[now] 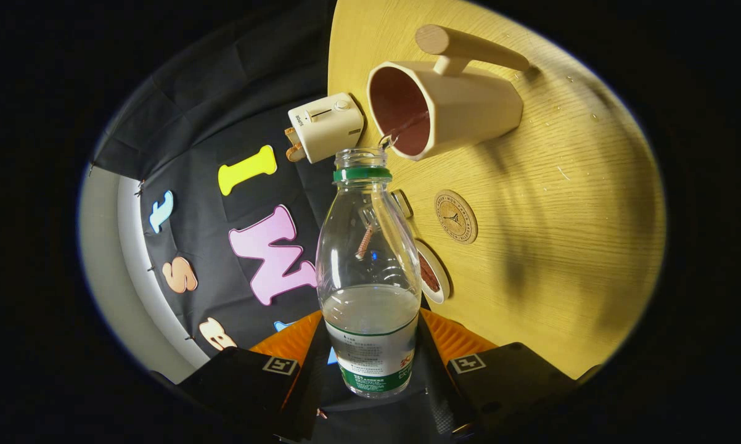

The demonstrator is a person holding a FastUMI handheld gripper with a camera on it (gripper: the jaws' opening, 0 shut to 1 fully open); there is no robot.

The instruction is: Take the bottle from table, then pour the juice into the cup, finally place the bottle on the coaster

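My gripper [370,345] is shut on a clear plastic bottle [370,271] with a green neck ring and no cap, holding it low on its labelled body. The whole view is rolled, so the bottle is tipped toward the table. Some clear liquid sits in the bottle's lower part. Its open mouth [361,157] is right by the rim of a cream cup [450,105] with a dark red inside and a long wooden handle. A thin stream runs from the mouth into the cup. A round cork coaster [455,216] lies on the wooden table [561,234] beyond the fingers, beside the bottle.
A small cream toaster [325,126] with bread in it stands at the table's edge next to the cup. A small white dish [435,274] with something brown in it lies behind the bottle, close to the coaster. Black cloth forms the booth's wall.
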